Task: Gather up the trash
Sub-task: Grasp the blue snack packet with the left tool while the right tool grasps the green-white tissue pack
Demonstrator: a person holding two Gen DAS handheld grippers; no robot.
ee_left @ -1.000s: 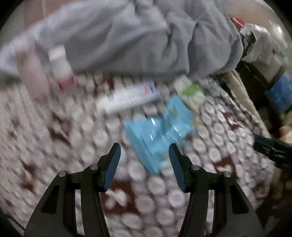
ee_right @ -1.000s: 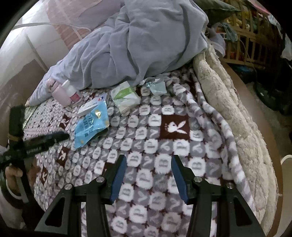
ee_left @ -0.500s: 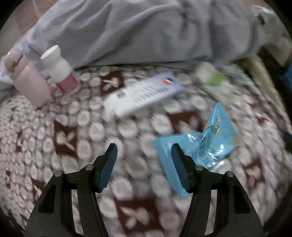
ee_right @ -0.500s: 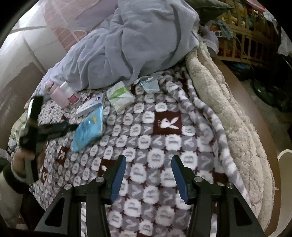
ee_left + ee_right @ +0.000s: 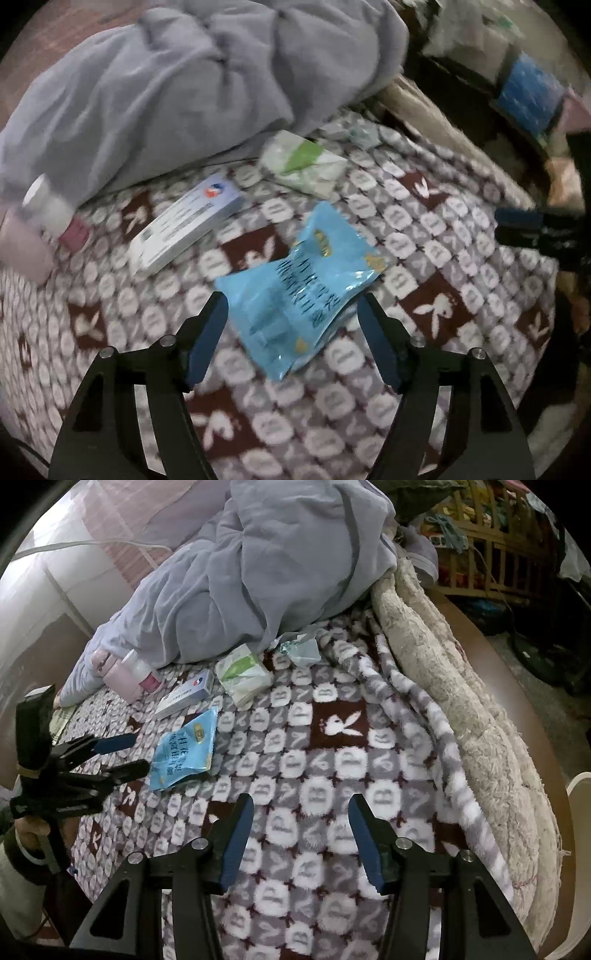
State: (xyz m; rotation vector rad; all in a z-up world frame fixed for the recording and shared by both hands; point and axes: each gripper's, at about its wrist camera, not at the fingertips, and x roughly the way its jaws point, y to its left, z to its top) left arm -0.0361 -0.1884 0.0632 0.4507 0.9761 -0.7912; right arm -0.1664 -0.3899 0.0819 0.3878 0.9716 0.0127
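Observation:
A crumpled blue wrapper (image 5: 295, 291) lies flat on the patterned blanket (image 5: 424, 229). My left gripper (image 5: 291, 299) hangs just over it, jaws opening, with the wrapper's near end between the fingers and no pad pressing on it. In the right wrist view the same wrapper (image 5: 184, 751) lies at the tips of the left gripper (image 5: 138, 751), which a hand holds at the left edge. My right gripper (image 5: 300, 799) stands open over bare blanket, nothing between its fingers. A white box (image 5: 184, 229), a green-and-white tissue pack (image 5: 306, 162) and a small crumpled clear wrapper (image 5: 301, 650) lie farther back.
A pink bottle (image 5: 118, 675) and a white bottle with a pink label (image 5: 142, 672) lie at the back left against a heaped grey duvet (image 5: 277, 561). A thick cream quilt (image 5: 461, 701) runs along the bed's right edge, with cluttered shelves beyond.
The left gripper swung right and came down so that the blue wrapper now sits between its jaws, which have widened. The right gripper has barely moved.

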